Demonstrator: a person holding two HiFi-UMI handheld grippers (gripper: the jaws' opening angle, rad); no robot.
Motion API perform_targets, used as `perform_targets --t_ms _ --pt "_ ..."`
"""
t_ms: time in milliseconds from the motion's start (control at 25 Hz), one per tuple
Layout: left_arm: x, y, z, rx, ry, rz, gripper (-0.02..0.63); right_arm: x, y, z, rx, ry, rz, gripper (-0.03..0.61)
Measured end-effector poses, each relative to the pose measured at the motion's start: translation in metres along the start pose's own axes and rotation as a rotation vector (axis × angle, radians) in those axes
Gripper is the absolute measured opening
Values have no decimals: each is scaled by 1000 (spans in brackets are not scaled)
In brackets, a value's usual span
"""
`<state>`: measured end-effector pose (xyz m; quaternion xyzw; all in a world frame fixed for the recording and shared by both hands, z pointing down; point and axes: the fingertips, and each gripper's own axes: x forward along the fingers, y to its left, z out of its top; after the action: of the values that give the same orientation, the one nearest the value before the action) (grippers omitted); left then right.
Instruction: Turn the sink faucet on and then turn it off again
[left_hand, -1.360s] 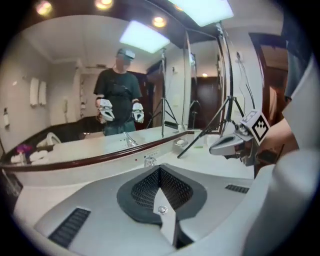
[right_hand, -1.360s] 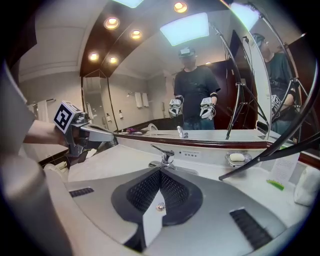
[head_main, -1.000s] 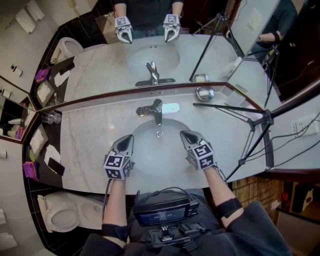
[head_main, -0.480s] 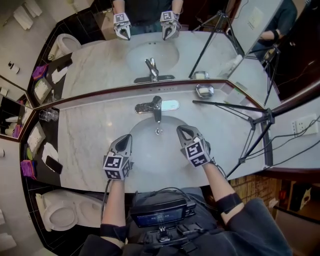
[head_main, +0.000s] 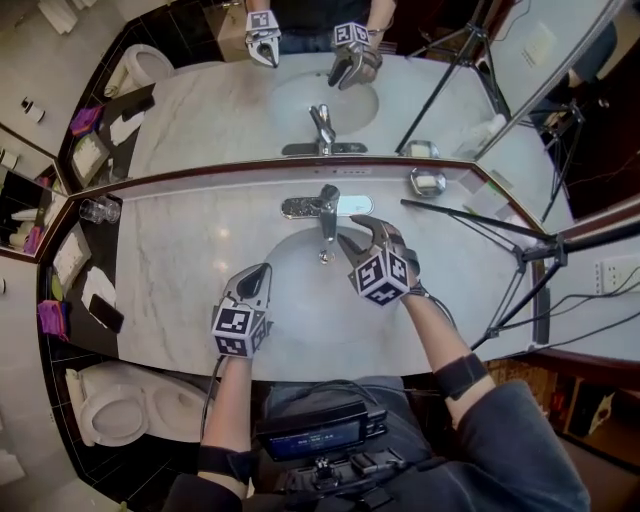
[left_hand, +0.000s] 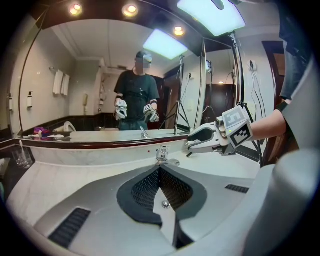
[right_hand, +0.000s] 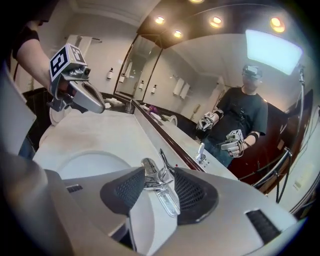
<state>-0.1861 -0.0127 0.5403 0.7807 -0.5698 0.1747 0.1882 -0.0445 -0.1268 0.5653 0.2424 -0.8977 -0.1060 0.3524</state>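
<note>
The chrome faucet (head_main: 325, 205) stands behind the white basin (head_main: 300, 290), with its lever (right_hand: 161, 159) pointing up and back. No water shows. My right gripper (head_main: 352, 232) hovers over the basin just right of the spout. Its jaws have just been opening and now stand open. In the right gripper view the faucet (right_hand: 156, 179) lies in the gap beyond my right gripper (right_hand: 159, 174), untouched by the pads. My left gripper (head_main: 262, 272) stays over the basin's left front, shut on nothing. In the left gripper view the shut left gripper (left_hand: 160, 169) points at the faucet (left_hand: 161, 154), with the right gripper (left_hand: 194, 145) at the right.
A marble counter (head_main: 180, 270) surrounds the basin, under a wide mirror (head_main: 200, 110). On it are a glass tumbler (head_main: 97, 210) at far left and a metal soap dish (head_main: 427, 182) at the right. A black tripod (head_main: 520, 250) stands at right, and a toilet (head_main: 115, 410) is at lower left.
My right gripper has moved forward and left towards the faucet, rolled onto its side and opened its jaws. The left gripper has stayed where it was, shut.
</note>
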Motion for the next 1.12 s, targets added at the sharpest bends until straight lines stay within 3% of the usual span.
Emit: perform_targets --t_ms 520,760,960,1120 --pt "10 11 -3 -10 7 16 2 78 -11 19 -313 42 39 245" --pt "14 13 -14 -21 24 19 2 98 -6 11 -389 70 66 239" --pt "12 16 -22 -31 37 26 2 109 4 10 -439 82 97 166" --pt "11 21 -23 -43 30 35 2 109 4 11 -485 85 81 146"
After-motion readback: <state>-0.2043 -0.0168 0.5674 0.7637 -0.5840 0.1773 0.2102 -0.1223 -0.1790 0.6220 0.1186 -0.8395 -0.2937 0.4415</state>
